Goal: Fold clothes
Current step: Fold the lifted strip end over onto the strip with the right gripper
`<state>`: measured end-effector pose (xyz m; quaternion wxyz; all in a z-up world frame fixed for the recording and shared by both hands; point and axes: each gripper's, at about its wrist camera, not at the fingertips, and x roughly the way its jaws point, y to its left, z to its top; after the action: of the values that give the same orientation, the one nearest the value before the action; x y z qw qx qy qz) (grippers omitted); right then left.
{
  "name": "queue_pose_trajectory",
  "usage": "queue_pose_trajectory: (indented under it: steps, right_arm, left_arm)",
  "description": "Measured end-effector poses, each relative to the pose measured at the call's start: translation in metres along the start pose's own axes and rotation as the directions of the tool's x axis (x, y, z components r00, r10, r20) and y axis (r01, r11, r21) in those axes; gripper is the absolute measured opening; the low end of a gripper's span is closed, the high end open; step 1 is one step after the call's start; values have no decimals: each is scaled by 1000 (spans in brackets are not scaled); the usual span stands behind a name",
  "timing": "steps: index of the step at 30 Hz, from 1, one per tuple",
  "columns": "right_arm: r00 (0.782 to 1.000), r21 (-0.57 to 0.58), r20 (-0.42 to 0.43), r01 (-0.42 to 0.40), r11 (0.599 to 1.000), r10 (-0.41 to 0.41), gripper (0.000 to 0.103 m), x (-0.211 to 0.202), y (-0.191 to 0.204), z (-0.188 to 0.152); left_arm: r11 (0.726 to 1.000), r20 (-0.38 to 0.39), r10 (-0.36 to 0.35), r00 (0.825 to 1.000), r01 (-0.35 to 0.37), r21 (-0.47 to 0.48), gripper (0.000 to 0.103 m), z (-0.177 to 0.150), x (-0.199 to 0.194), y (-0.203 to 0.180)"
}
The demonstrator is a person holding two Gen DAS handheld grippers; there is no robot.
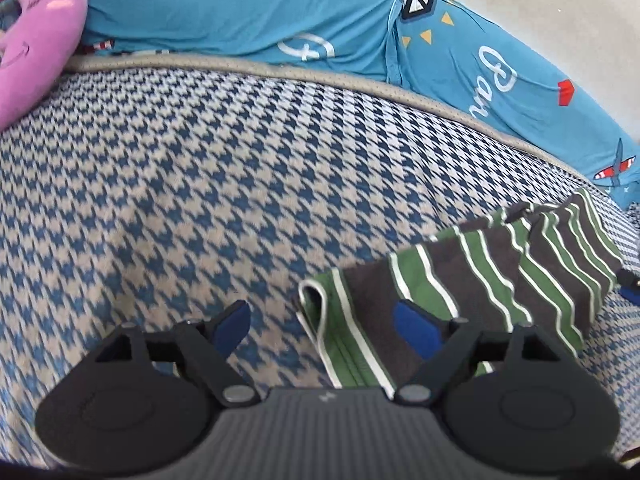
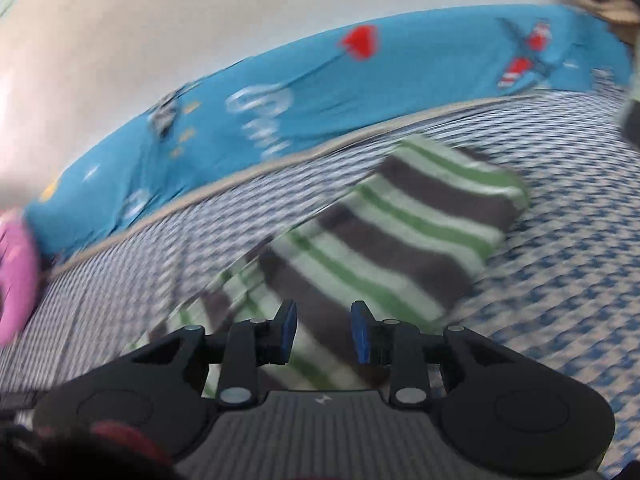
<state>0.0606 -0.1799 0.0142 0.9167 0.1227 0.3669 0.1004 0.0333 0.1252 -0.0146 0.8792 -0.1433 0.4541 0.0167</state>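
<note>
A folded garment [image 1: 480, 272] with green, dark grey and white stripes lies on the houndstooth bed cover [image 1: 200, 180]. My left gripper [image 1: 320, 312] hovers open and wide at the garment's near left corner. Its right finger [image 1: 416, 332] is over the cloth and its left finger [image 1: 232, 324] is over the bare cover. In the blurred right wrist view the same garment [image 2: 420, 216] stretches away from my right gripper [image 2: 324, 308]. Its jaws stand a little apart above the near end of the cloth, pinching nothing.
A long blue printed cushion [image 1: 240, 12] [image 2: 320, 100] runs along the far edge of the bed against a pale wall. A pink plush toy [image 1: 36, 40] [image 2: 12, 272] sits at the left end. The bed cover [image 2: 560, 260] spreads out around the garment.
</note>
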Motion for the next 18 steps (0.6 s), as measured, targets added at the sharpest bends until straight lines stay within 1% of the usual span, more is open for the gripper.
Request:
queue_pose_trajectory:
  steps: [2, 7, 14, 18]
  right_arm:
    - [998, -42, -33, -51, 998, 49, 30, 1, 17, -10]
    - [987, -128, -96, -142, 982, 130, 30, 1, 48, -32]
    - [970, -194, -158, -212, 958, 183, 30, 1, 72, -54]
    - [968, -201, -173, -217, 955, 183, 30, 2, 77, -59]
  left_arm:
    - [1000, -5, 0, 1000, 0, 4, 83, -4, -1, -1]
    - [1000, -15, 0, 1000, 0, 6, 83, -10, -4, -1]
    - [1000, -31, 13, 999, -13, 6, 84, -14, -4, 0]
    - [1000, -30, 11, 999, -11, 8, 85, -16, -6, -1]
